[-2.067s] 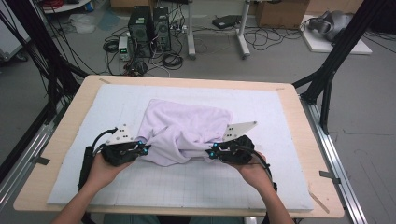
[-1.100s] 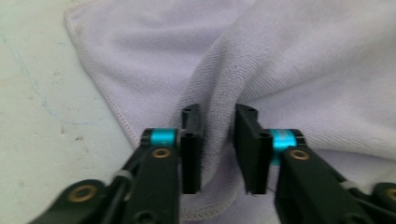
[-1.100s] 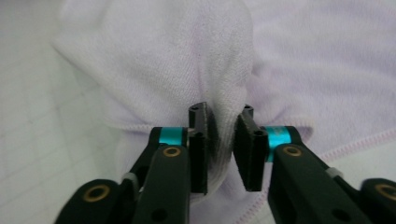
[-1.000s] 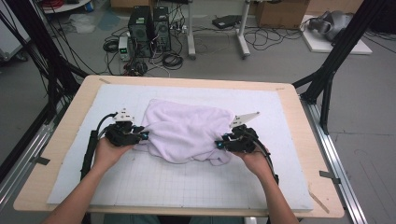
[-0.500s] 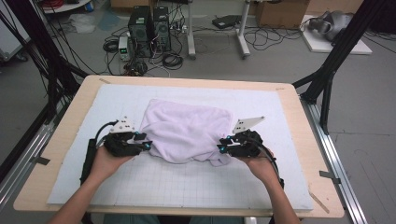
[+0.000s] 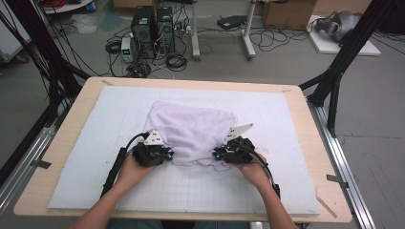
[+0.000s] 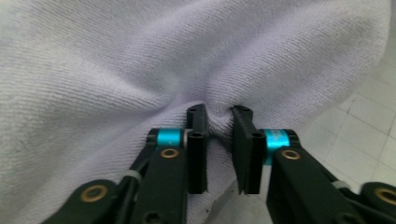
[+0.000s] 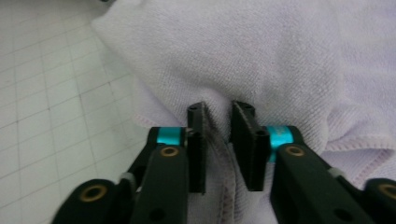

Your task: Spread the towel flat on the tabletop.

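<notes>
A pale lilac towel [image 6: 191, 131] lies rumpled in the middle of the white gridded mat [image 6: 90, 143]. My left gripper [image 6: 168, 155] is at the towel's near left corner and my right gripper [image 6: 217, 153] at its near right corner. In the left gripper view the jaws [image 7: 219, 116] have just been closing and pinch a puckered fold of the towel [image 7: 140, 56]. In the right gripper view the jaws [image 8: 218, 112] have just been closing too, with the towel's [image 8: 280, 56] hemmed edge caught between the pads.
The mat covers a wooden table [image 6: 52, 162] set in a black frame. Bare mat lies between the towel's near edge and the person's forearms. On the floor beyond the table stand computer towers [image 6: 153, 24] among cables.
Both grippers slid from the towel's sides toward the person, to its near corners. The towel now lies lower and flatter on the mat.
</notes>
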### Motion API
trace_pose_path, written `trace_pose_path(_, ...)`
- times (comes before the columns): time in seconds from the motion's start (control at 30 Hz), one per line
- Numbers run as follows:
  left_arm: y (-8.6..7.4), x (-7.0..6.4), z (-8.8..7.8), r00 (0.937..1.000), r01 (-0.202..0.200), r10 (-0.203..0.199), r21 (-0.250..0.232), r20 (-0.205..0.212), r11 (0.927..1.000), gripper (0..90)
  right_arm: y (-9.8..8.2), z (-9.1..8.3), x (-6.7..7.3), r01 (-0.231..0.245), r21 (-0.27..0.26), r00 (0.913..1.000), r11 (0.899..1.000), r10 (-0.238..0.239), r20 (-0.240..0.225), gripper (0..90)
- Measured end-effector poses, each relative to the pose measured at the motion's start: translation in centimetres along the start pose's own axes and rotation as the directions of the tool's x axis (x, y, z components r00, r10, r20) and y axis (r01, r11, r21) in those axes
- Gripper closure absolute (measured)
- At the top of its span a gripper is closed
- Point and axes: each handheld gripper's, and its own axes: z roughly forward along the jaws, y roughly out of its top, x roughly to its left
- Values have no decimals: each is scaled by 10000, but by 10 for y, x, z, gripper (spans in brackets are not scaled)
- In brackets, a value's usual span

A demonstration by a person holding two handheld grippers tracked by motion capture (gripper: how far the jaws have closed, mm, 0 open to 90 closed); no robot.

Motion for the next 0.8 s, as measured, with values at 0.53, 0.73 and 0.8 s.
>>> trace_pose_path(0.53, 20, 13, -72, 9996, 203, -232, -1548, -167, 9877, 806, 25, -42, 16, 614, -1218, 9979, 9907, -635, -130, 842)
trace_pose_path(0.73, 31, 9, -101, 10000, -44, 35, -2016, -44, 9795, 807, 36, -60, 31, 1015, -1720, 9938, 9799, -1076, -264, 843)
trace_pose_path(0.8, 32, 8, -109, 9997, -208, 221, -1945, 49, 9807, 807, 38, -65, 38, 994, -1888, 9922, 9770, -1117, -552, 843)
